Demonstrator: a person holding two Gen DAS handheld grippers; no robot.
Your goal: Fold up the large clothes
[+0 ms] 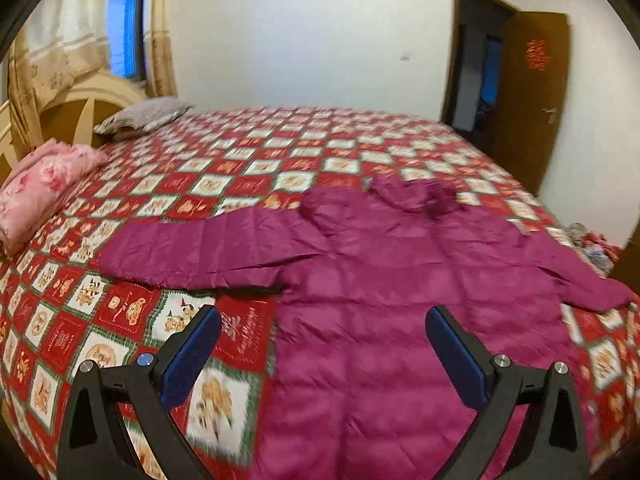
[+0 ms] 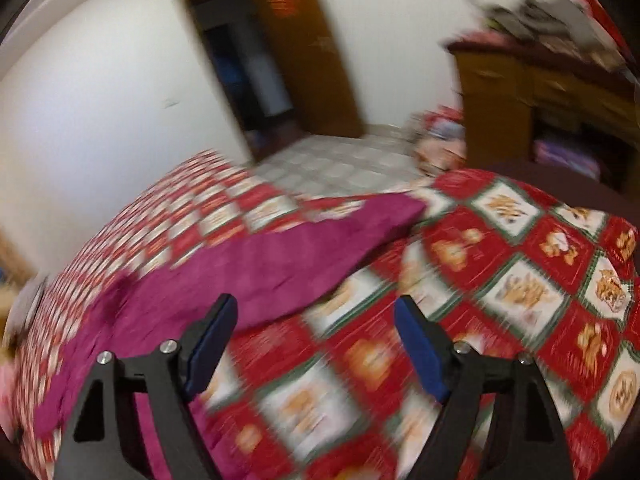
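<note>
Basically: magenta quilted puffer jacket [image 1: 384, 280], shiny, lies flat on the bed, sleeves spread out sideways, hood [image 1: 416, 192] bunched at the far end. Bedspread [image 1: 248, 160] under it is red-and-white checks with teddy prints. Left gripper [image 1: 322, 344] jaws wide, empty, above the jacket's lower body. Right gripper [image 2: 316, 340] jaws apart, empty, over bare bedspread just beside one sleeve [image 2: 256, 268]. Pink folded quilt [image 1: 40, 192] near the headboard.

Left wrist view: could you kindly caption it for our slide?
Open left gripper hovers over a magenta puffer jacket spread on a checked bedspread.
</note>
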